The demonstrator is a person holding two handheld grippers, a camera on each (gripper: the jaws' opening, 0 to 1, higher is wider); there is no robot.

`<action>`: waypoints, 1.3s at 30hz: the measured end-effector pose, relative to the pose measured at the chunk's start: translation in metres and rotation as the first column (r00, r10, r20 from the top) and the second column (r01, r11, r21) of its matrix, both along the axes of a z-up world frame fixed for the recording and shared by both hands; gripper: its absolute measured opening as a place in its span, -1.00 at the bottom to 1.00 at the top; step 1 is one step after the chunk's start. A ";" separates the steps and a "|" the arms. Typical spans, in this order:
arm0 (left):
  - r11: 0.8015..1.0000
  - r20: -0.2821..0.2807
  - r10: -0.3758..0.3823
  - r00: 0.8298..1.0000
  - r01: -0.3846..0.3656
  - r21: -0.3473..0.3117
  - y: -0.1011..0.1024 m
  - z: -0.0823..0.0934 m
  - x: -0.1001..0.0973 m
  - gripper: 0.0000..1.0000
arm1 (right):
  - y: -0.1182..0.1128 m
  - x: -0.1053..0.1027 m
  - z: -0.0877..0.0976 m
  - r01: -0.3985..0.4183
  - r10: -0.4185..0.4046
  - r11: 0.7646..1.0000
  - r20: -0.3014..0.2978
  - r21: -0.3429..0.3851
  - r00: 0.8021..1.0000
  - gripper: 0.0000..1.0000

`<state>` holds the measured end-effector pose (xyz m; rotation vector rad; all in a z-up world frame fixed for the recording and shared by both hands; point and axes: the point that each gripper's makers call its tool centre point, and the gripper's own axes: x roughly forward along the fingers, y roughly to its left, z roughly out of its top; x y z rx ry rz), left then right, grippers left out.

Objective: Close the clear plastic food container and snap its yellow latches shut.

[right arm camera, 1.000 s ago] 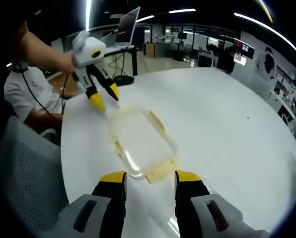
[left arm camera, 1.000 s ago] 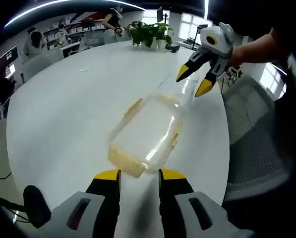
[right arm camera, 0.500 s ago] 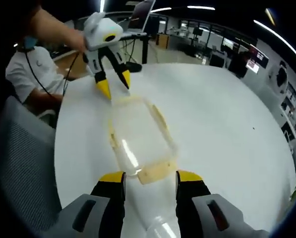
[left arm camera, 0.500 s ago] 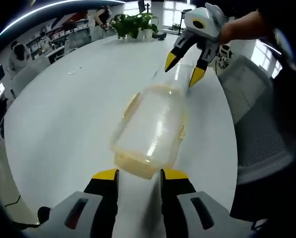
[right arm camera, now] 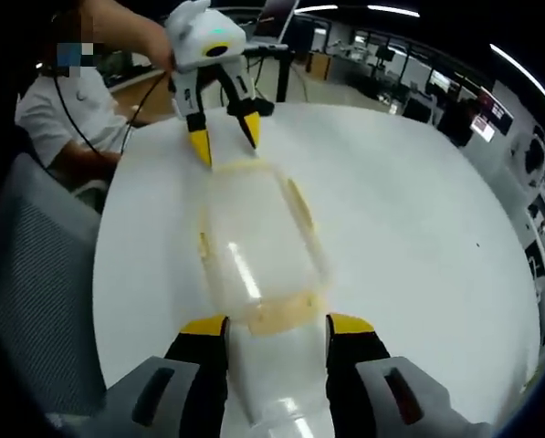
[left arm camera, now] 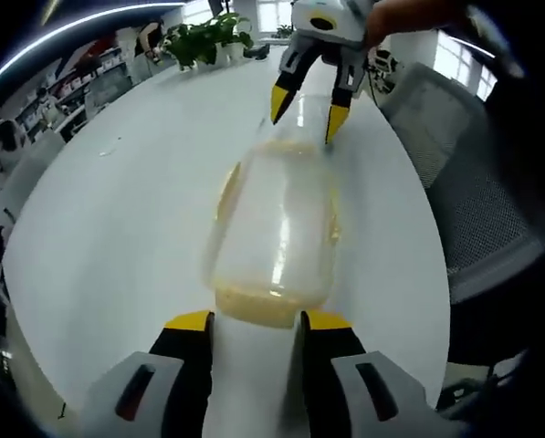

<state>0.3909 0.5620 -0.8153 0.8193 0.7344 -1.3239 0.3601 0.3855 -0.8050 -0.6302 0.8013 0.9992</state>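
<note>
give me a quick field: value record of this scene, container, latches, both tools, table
container: clear plastic food container lying on the white table, lengthwise between the two tools
latches: yellow latches at both ends and along the sides; whether they are snapped cannot be told
left tool: left tool open, jaws astride the container's near end
right tool: right tool open, jaws astride the opposite end
surroundings: potted plant at the table's far edge; mesh office chair beside the table

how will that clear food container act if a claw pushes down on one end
The clear food container looks empty and thin-walled, so probably light and apt to skid on the smooth white table. It sits low and flat, so tipping seems unlikely.
</note>
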 end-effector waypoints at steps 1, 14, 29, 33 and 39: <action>1.000 0.005 -0.015 1.000 0.015 0.007 0.000 -0.001 0.000 -0.25 | 0.000 0.000 -0.001 -0.009 0.008 1.000 -0.003 -0.007 1.000 -0.16; 0.992 0.025 -0.118 0.993 0.117 0.051 -0.003 -0.006 0.001 -0.23 | 0.004 0.004 -0.012 -0.104 0.103 0.992 -0.024 -0.066 0.994 -0.16; 0.975 -0.012 -0.197 0.980 0.197 0.098 -0.013 -0.014 0.002 -0.21 | 0.002 0.011 -0.028 -0.190 0.182 0.972 -0.067 -0.139 0.981 -0.22; 0.976 -0.024 -0.190 0.981 0.191 0.102 -0.013 -0.014 0.002 -0.21 | 0.003 0.010 -0.029 -0.222 0.210 0.960 -0.087 -0.168 0.974 -0.22; 0.981 -0.050 -0.171 0.984 0.175 0.088 -0.012 -0.016 0.001 -0.23 | 0.006 0.010 -0.031 -0.269 0.242 0.934 -0.138 -0.235 0.961 -0.22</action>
